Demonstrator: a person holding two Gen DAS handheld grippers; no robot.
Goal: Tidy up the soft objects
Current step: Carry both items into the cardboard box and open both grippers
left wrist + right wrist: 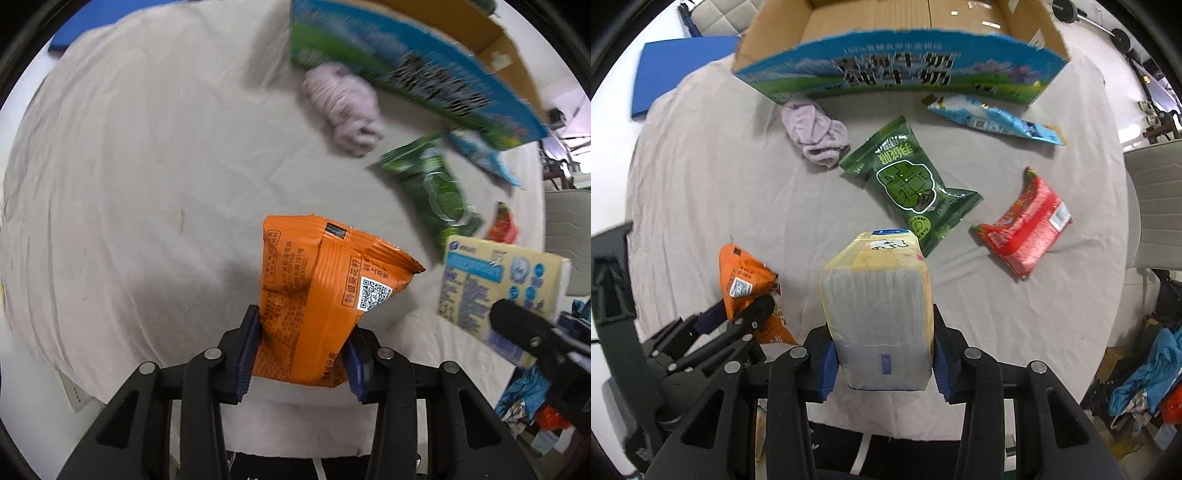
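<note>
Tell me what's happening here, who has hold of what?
A person is working with two handheld grippers over a round table covered in a pale cloth. The left gripper is shut on an orange foil snack bag, and the right gripper clamps a yellow plastic-wrapped tissue pack. Both items are off the cloth. A green snack bag, red snack bag, blue wrapper and rolled lilac cloth lie on the table before an open cardboard box.

bare cloth (701, 177) left, packets (912, 184) right
</note>
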